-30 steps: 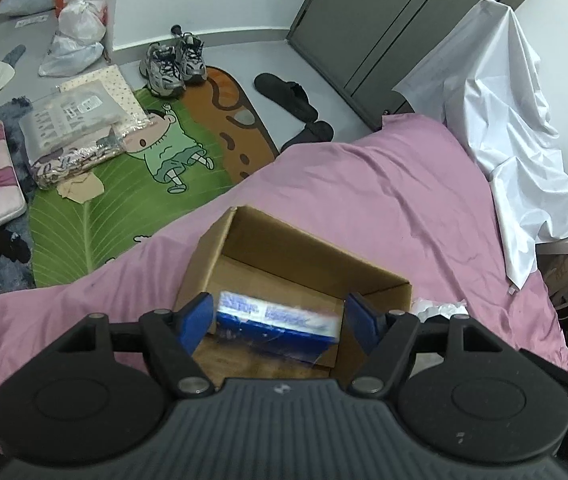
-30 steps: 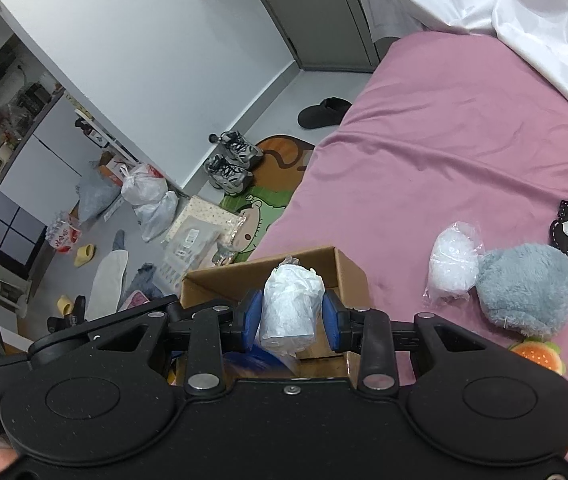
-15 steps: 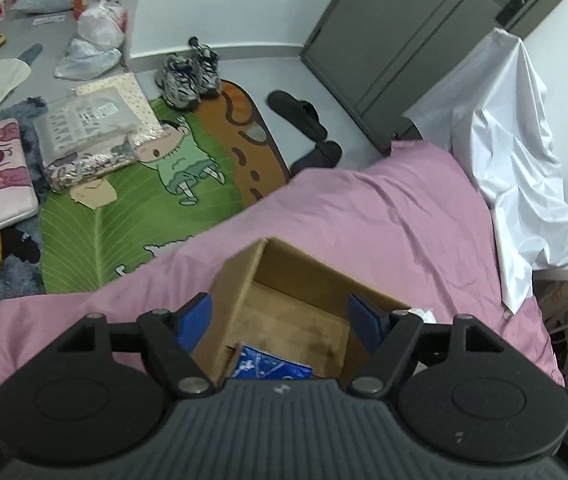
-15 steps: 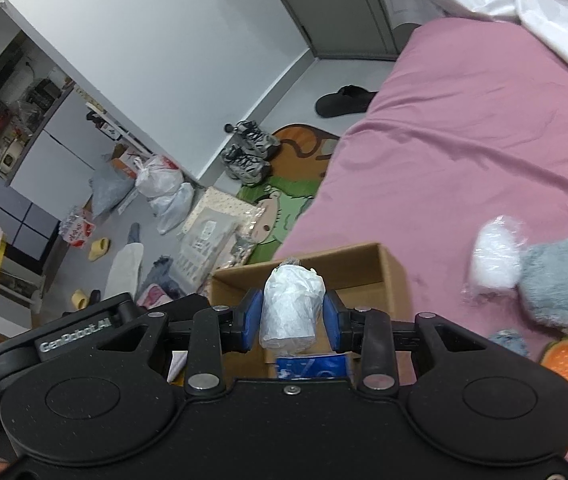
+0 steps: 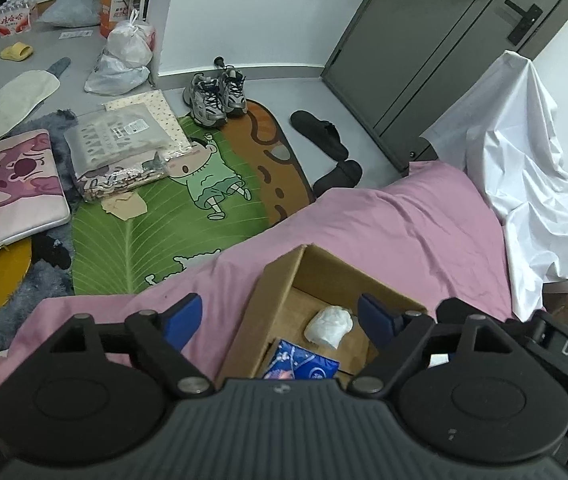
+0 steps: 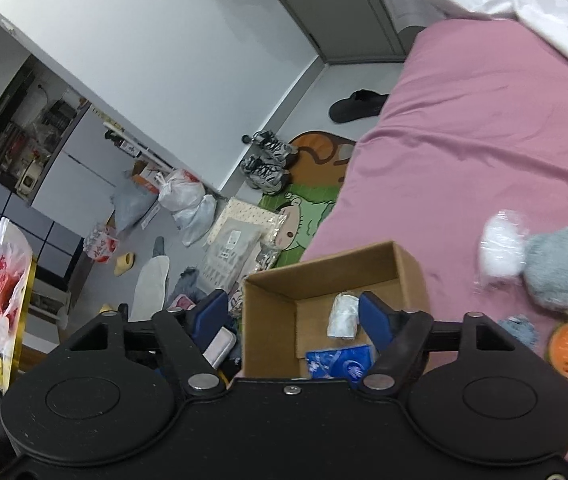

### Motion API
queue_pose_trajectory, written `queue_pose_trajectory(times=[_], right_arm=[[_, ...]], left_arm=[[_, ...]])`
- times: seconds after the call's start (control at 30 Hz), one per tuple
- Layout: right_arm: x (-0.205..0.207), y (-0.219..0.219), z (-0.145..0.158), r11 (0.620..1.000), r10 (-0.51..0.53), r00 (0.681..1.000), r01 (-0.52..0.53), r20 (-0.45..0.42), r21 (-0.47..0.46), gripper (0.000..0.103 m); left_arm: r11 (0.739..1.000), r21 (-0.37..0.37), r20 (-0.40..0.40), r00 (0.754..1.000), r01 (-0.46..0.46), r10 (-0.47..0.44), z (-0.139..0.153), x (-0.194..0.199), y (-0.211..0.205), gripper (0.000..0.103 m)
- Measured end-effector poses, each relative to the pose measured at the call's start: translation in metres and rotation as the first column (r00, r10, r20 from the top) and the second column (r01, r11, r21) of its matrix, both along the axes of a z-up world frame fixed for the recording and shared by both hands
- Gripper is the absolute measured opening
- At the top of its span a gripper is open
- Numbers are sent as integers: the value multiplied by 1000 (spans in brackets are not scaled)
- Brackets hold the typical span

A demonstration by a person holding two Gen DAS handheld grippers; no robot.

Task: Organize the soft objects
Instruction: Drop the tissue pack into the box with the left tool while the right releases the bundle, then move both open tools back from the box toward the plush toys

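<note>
The pink bedsheet [image 6: 463,128] carries the cardboard box [image 5: 280,292], which sits near the bed's edge with its open top facing up. Inside it the blue packet [image 5: 303,364] lies flat, and the white wrapped bundle [image 5: 329,326], which the right gripper [image 6: 293,316] was clamping a second ago, now lies on the box floor beside it. Both tongs have just been opening: the right gripper's jaws stand wide and free of the bundle; the left gripper [image 5: 280,316] gapes empty above the box. Two soft things look stowed (several wait on the sheet). The bundle's long axis seems to run toward the box's far wall, lying rather than upright
</note>
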State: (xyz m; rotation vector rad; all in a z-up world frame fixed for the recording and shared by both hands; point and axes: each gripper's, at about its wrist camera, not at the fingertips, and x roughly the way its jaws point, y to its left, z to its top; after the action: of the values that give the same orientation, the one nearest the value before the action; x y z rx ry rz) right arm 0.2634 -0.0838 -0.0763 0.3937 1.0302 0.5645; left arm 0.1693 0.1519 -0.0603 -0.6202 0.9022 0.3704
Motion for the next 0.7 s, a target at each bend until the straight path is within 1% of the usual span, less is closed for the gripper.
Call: queue_pose_trajectory(times=[0.13,0.23,0.37,0.7], right_arm=[[-8,-17,4,1000,-12,1000,12,9,-19,79],[-13,-28,8,999,-16,1000,17,24,-34,80],[-18,-40,14,999,-19,999,21,42,-44,82],[-30,-67,22,996,-18,996,25,85,-87,92]], left_arm=[[1000,8,8,1000,14,-14,5,-5,-11,87],[1000,11,21,1000,17,-18,9,-11,-20,90],[999,9,27,999,32,-32,12,-15,-31,91],[998,26,33,998,53,-54,20,-27,-58,92]])
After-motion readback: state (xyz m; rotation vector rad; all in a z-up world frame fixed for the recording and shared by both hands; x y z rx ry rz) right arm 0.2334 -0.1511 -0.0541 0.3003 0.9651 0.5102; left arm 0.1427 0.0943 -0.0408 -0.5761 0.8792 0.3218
